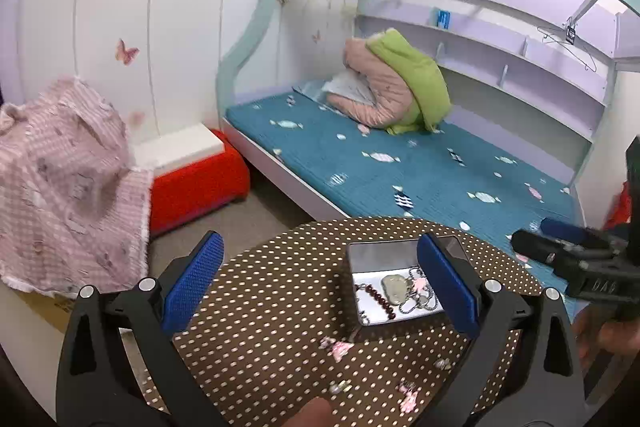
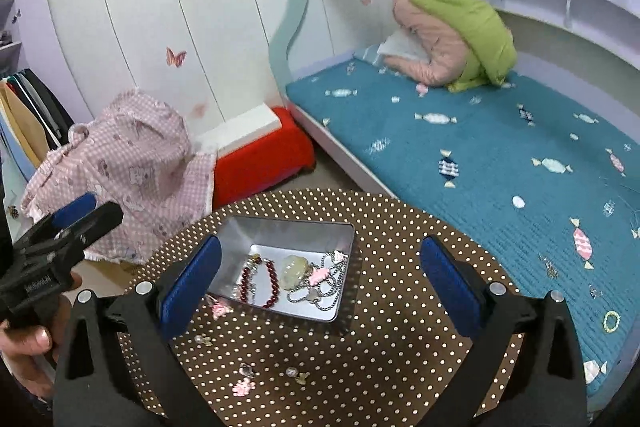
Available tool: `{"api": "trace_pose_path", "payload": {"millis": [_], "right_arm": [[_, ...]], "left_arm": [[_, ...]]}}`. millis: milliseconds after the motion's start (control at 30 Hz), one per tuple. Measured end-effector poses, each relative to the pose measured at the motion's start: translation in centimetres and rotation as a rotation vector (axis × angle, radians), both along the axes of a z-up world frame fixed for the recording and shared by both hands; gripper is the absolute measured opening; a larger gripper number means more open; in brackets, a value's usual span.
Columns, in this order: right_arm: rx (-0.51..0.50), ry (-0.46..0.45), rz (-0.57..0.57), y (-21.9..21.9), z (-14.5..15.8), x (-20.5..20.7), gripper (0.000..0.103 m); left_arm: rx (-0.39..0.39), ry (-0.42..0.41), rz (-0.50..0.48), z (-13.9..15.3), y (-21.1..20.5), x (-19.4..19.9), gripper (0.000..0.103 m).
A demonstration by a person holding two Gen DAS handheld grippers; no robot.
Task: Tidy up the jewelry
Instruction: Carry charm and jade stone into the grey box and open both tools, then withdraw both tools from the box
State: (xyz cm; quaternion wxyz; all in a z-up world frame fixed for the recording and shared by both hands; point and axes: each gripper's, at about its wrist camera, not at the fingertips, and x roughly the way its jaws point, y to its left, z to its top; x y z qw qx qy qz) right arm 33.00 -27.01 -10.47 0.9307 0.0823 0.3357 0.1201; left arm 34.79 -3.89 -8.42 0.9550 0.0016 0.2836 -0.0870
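While both jaws gape empty, the tin (image 2: pixel 280 263) lies ahead of the right hand-held gripper (image 2: pixel 320 279).

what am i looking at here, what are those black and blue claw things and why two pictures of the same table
No robot: a person holds one pair of tongs in each hand, with a camera on each. One picture looks along the left tongs, the other along the right tongs; both stand open and hold nothing. Each view also catches the other tongs at its edge. On the dotted round table sits a metal tin with a red bead bracelet, chains and a pale stone. Small charms lie loose on the table.
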Motion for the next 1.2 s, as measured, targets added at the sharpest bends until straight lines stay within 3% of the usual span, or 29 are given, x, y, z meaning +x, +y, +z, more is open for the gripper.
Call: {"api": "trace_pose_path", "payload": {"millis": [233,633,933,1200], "right_arm": [[-0.058,-0.1,-0.028,0.9,2.9,-3.7,0.096],[-0.14,-0.257,-0.046,3.2,5.5,-11.7,0.096],[-0.14,-0.298,-0.087,3.0,4.9,-16.1,0.096],[-0.157,-0.267,-0.082,3.2,2.9,-17.1,0.096]], "left_arm": [[-0.001,-0.071,0.028,1.6,1.5,-5.0,0.098],[-0.032,-0.124,0.076,2.6,4.6,-11.1,0.098],[-0.025,-0.174,0.114,2.9,5.5,-14.8,0.098],[0.008,-0.185,0.115,2.2,5.0,-16.9,0.098]]}}
